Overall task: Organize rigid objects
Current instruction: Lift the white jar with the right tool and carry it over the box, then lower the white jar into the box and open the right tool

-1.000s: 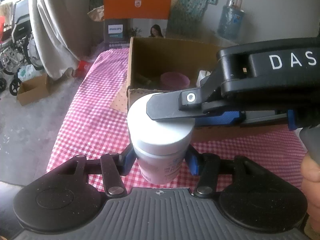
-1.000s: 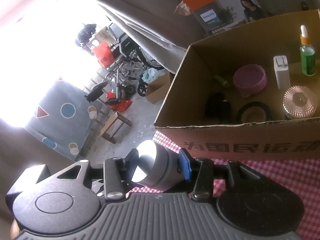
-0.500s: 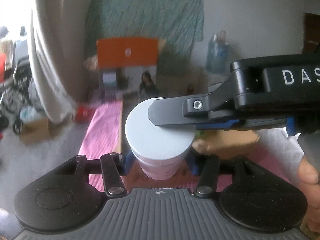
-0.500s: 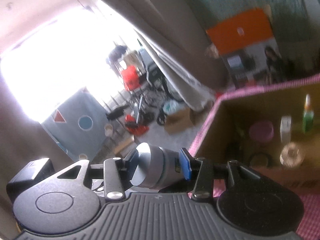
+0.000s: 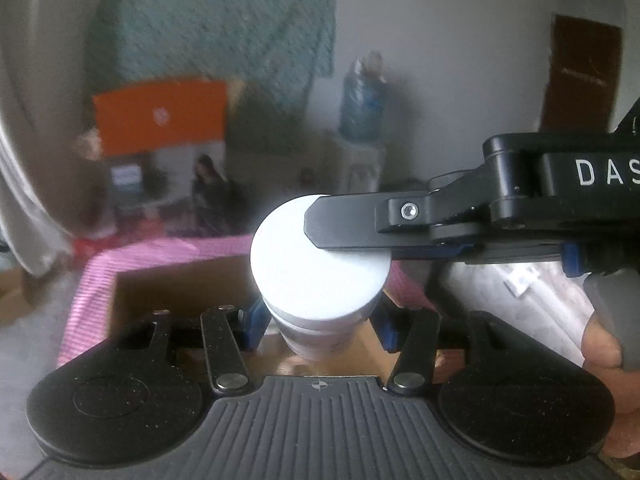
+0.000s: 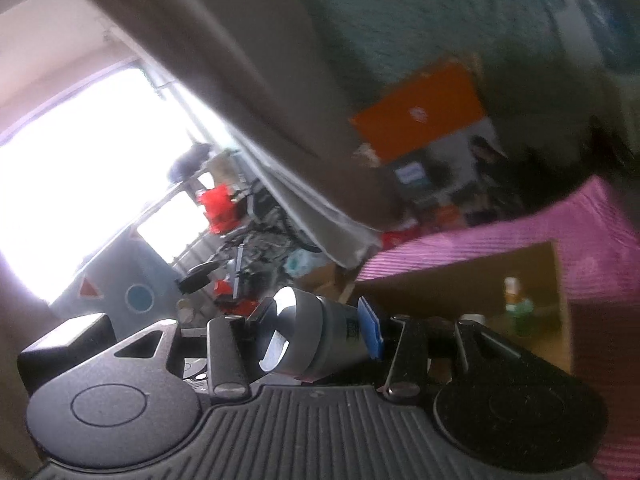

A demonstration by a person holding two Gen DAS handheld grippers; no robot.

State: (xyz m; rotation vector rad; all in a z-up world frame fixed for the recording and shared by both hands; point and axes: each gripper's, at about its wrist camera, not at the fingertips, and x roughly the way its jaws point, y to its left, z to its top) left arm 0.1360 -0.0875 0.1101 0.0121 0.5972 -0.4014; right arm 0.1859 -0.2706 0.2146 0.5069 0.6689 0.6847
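A white jar with a round white lid (image 5: pixel 316 280) is held high above the table. My left gripper (image 5: pixel 318 330) is shut on its body, blue pads on both sides. My right gripper (image 6: pixel 316 330) is shut on the same jar (image 6: pixel 304 336) from the side; in the left wrist view its black finger (image 5: pixel 352 226) lies across the lid. An open cardboard box (image 5: pixel 180 292) sits below and beyond the jar, and in the right wrist view the box (image 6: pixel 452 280) holds a green dropper bottle (image 6: pixel 516 300).
A pink checked tablecloth (image 5: pixel 96 280) covers the table around the box. An orange and white product carton (image 5: pixel 160 120) stands behind. A curtain (image 6: pixel 280 152) hangs at the left. Both views are motion-blurred.
Both grippers have lifted the jar well up. The box has dropped lower in both views and the views have tilted upward toward the wall.
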